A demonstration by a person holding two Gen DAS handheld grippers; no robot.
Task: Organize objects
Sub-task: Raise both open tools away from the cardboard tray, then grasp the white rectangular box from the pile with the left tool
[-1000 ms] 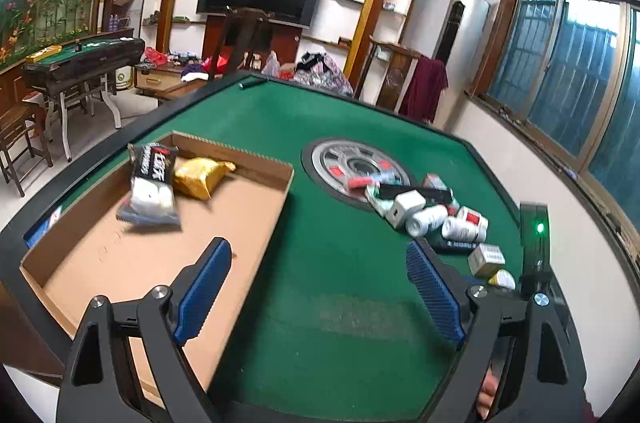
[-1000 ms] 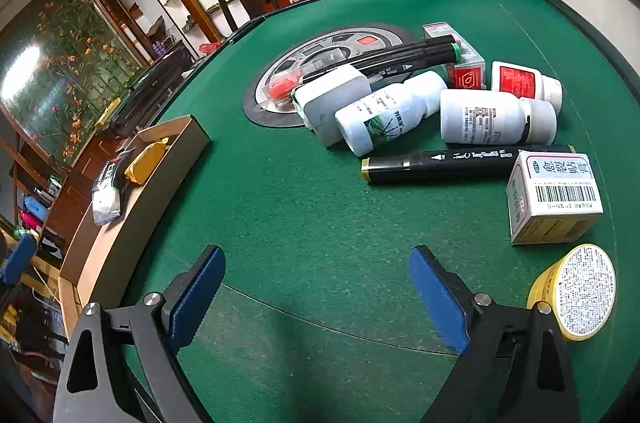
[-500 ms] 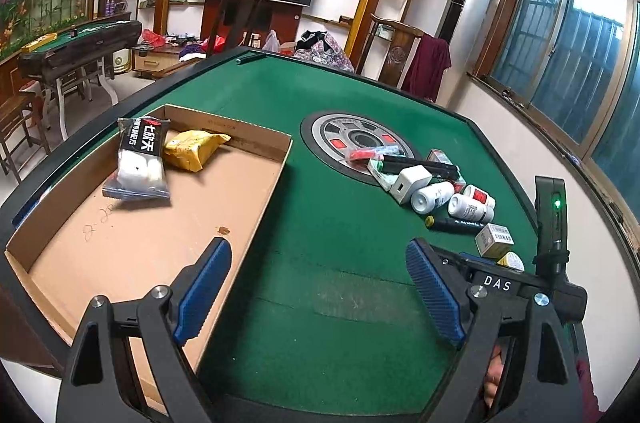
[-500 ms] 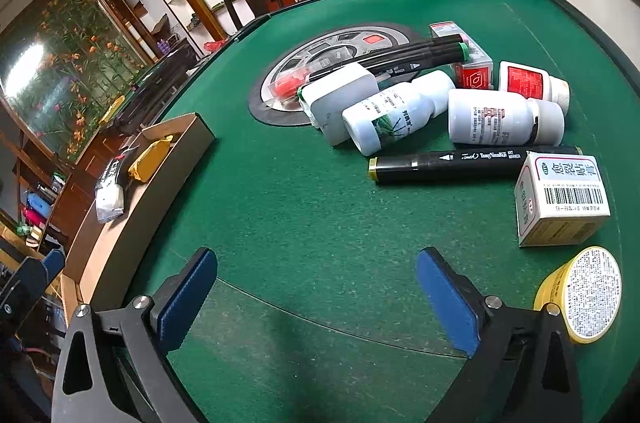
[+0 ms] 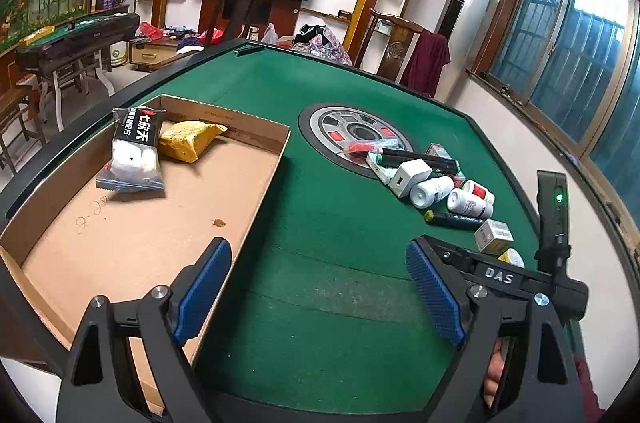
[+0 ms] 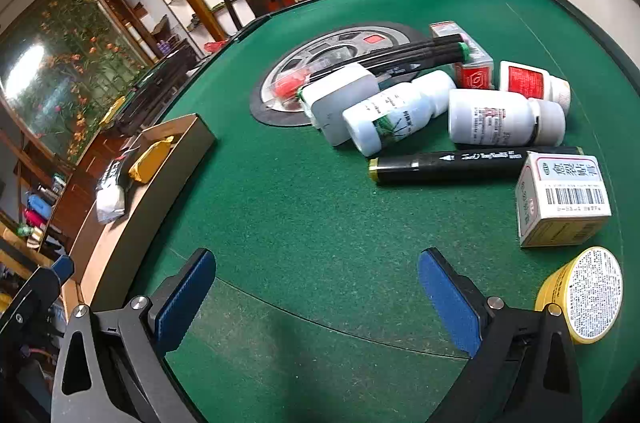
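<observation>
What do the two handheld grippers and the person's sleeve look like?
Both the left gripper and right gripper have black angular frames, silver bolts and blue ribbed pads. The right one bears white "DAS" lettering and a green light. A dark red sleeve shows.

Bare felt (image 6: 304, 223) lies open ahead of the right gripper (image 6: 316, 297); nothing between its spread jaws. Path ends at a clutter: black marker (image 6: 460, 165) lying crosswise, white bottles (image 6: 396, 119) behind it, small box (image 6: 560, 199) to the right, yellow tub (image 6: 580, 295) just beside the right finger. Left of the felt, the cardboard tray's wall (image 6: 160, 191) stands as a low barrier. Left gripper (image 5: 318, 293) straddles that wall (image 5: 256, 203); tray floor near it is bare, with two packets (image 5: 136, 155) at the far corner.
</observation>
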